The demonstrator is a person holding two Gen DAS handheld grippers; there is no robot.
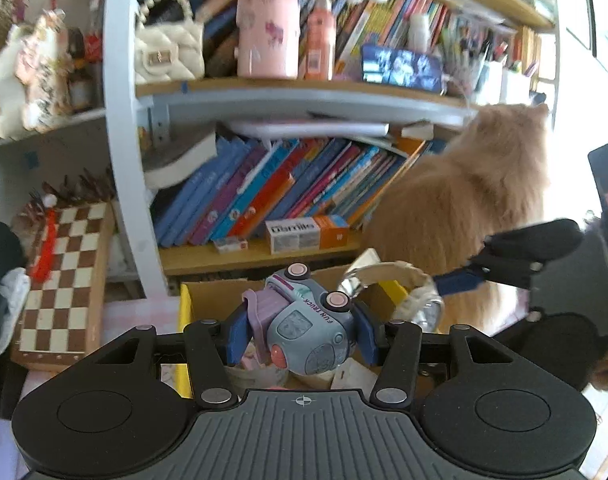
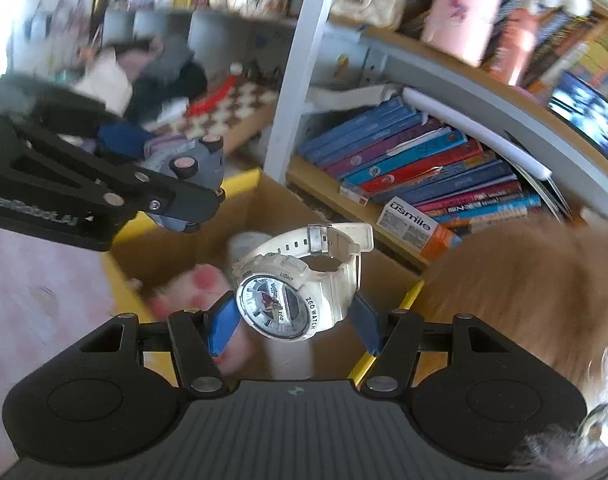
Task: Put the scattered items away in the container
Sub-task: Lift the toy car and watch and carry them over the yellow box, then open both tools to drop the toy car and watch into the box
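Bookshelf behind, usmile box (image 2: 418,226), left gripper (image 1: 300,330) jaws clamp FUN TRUCK toy (image 1: 304,324), right gripper (image 2: 294,320) jaws clamp ZGO watch (image 2: 300,284)

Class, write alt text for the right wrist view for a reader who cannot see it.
The right gripper holds a white wristwatch in its jaws above an open cardboard box. At left the left gripper carries a toy truck; a bookshelf stands behind.

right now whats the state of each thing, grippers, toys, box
left gripper: shut on the toy truck, held above the box
right gripper: shut on the white watch, strap buckled, held over the box
cardboard box: open, some items already inside
orange cat: beside the box, facing the bookshelf
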